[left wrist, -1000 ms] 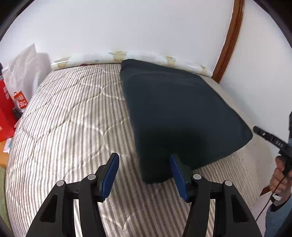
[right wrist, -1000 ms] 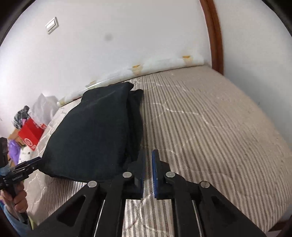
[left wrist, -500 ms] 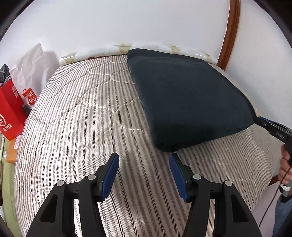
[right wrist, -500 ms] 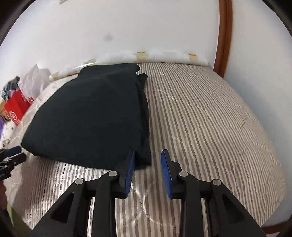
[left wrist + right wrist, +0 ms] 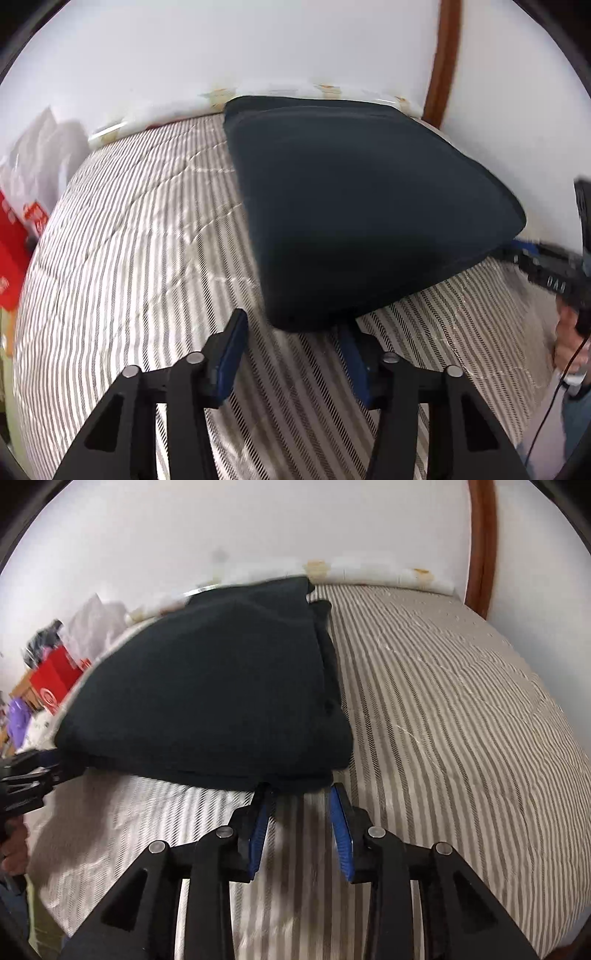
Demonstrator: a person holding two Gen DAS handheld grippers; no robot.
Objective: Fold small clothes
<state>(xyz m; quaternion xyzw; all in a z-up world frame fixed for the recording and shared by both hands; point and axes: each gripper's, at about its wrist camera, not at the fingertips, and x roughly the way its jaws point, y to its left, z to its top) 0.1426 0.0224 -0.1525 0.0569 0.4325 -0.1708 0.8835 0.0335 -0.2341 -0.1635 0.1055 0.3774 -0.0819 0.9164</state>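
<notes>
Nearest, the black left gripper point(image 5: 293, 332) and black right gripper point(image 5: 300, 808), blue-padded, are both spread wide, each at a near corner of a soft folded dark navy garment point(image 5: 354, 206). It lies on a grey-and-white striped quilted bed point(image 5: 129, 240).

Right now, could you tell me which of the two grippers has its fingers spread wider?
The left gripper: its jaws gape wide around the dark folded garment's near corner; the right gripper's stand closer together.
</notes>
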